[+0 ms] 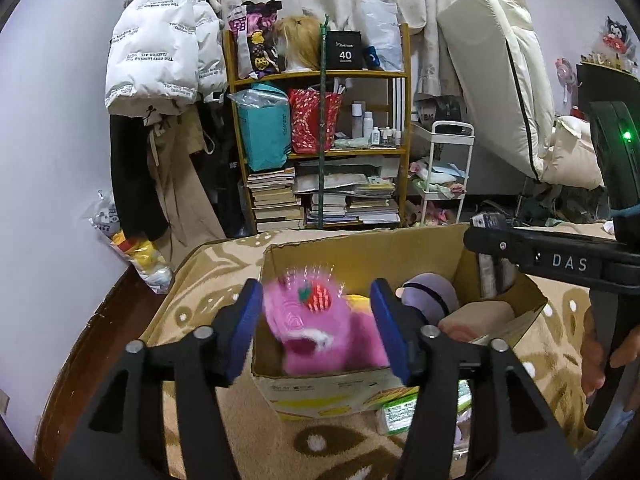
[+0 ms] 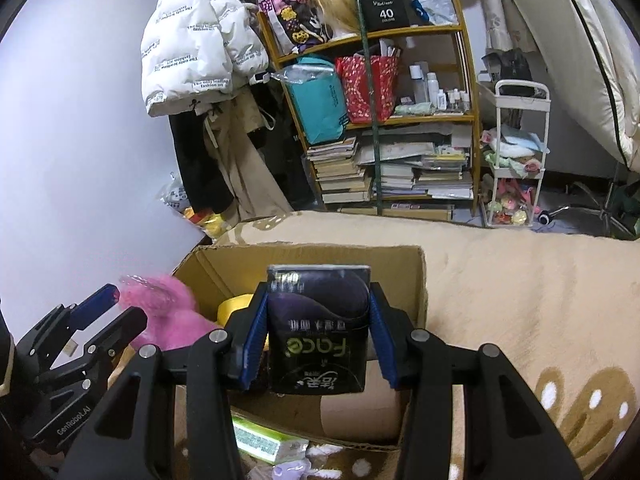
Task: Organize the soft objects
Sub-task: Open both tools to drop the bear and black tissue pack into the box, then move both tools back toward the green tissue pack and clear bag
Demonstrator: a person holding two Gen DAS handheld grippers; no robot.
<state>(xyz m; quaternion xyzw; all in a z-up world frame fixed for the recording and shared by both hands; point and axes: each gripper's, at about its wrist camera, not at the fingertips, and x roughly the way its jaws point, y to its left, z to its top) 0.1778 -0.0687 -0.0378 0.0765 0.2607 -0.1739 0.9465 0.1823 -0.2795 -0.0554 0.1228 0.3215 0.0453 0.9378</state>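
An open cardboard box point(image 1: 320, 390) stands on a beige patterned blanket. A pink plush toy point(image 1: 320, 328) with a strawberry patch lies in the box's near left corner, blurred. My left gripper point(image 1: 318, 330) is open above it, fingers on either side and apart from it. A purple plush point(image 1: 430, 292) and a beige roll point(image 1: 476, 320) lie further right in the box. My right gripper point(image 2: 318, 344) is shut on a dark tissue pack point(image 2: 318, 328) marked "Face", held over the box point(image 2: 416, 280). The pink plush point(image 2: 168, 312) shows at the left.
A green tissue pack point(image 2: 260, 440) lies on the blanket point(image 2: 520, 288) in front of the box. A wooden shelf point(image 1: 320, 148) with books and bags, a white jacket point(image 1: 160, 48), a white cart point(image 1: 440, 176) and a leaning mattress point(image 1: 504, 88) stand behind.
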